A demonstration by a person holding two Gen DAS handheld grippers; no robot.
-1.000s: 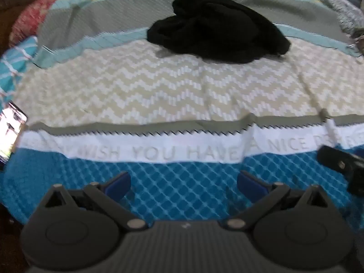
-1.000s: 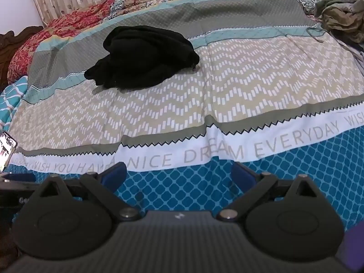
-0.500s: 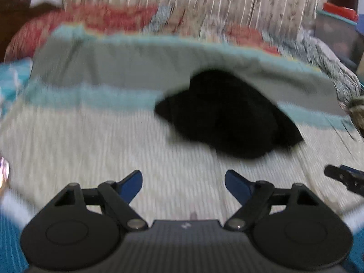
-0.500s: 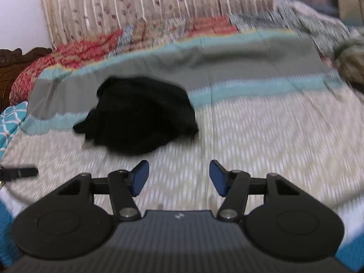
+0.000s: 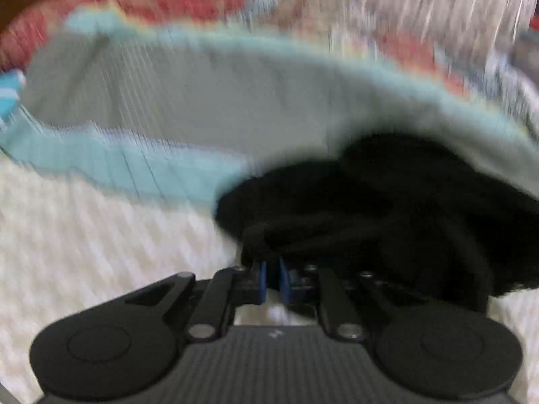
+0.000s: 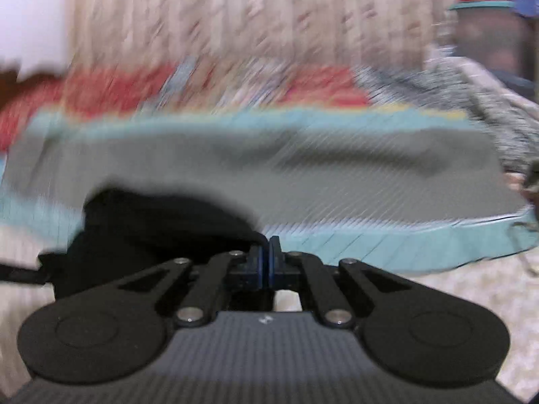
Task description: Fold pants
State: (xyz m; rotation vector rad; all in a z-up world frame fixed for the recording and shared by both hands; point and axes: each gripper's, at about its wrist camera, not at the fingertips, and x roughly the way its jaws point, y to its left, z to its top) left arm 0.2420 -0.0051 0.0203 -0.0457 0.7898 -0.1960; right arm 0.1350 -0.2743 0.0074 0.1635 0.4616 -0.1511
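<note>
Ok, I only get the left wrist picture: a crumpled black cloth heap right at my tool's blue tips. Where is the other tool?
Observer: The right tool sits at the right edge of the crumpled black pants heap, over the striped bedspread.
Operator: Is it open?
Observer: No, its blue pads are shut together. Whether they pinch any cloth, I cannot tell.
Operator: Anything else over there?
Observer: A tub with a red lid and teal rim stands beyond the bed, far right.
</note>
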